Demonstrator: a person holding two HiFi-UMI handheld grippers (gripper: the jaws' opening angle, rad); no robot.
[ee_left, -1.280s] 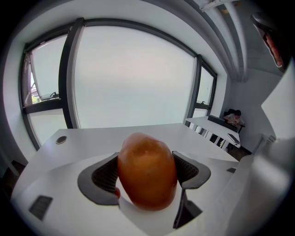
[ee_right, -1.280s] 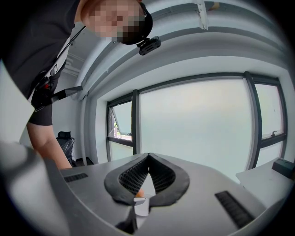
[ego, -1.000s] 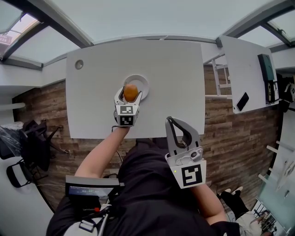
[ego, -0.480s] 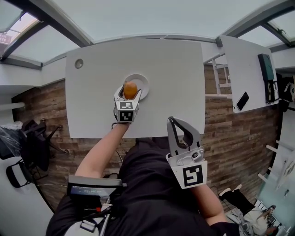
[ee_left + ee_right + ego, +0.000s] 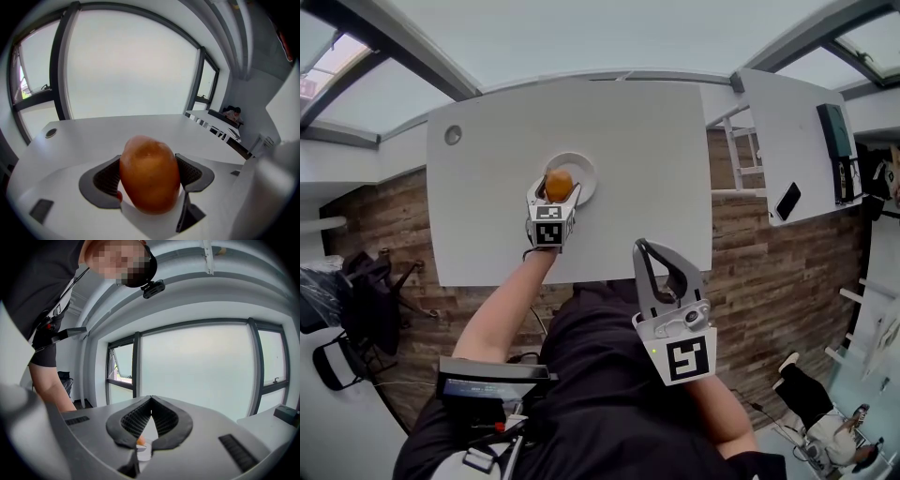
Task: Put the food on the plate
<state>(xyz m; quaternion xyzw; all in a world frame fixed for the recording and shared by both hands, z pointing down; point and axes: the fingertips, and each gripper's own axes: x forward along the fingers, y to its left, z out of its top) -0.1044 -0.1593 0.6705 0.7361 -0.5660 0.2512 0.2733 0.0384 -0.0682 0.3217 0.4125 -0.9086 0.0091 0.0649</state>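
An orange-brown, egg-shaped piece of food [image 5: 559, 184] is held over the near-left part of a round white plate [image 5: 583, 169] on the white table [image 5: 647, 150]. My left gripper [image 5: 557, 190] is shut on it, and in the left gripper view both dark pads [image 5: 108, 177] press on the food's [image 5: 150, 180] sides. That view does not show the plate. My right gripper [image 5: 643, 247] is held near the person's body, off the table's front edge. Its jaws are shut with nothing between them, the tips touching in the right gripper view [image 5: 151, 400].
A round grommet [image 5: 453, 136] sits in the table's far left corner. A second white table [image 5: 787, 122] to the right carries a phone [image 5: 787, 201] and a dark device [image 5: 831, 127]. Chairs [image 5: 347, 300] stand on the wooden floor at the left.
My left gripper has edged slightly forward over the plate with the food still in it. The right gripper has hardly moved.
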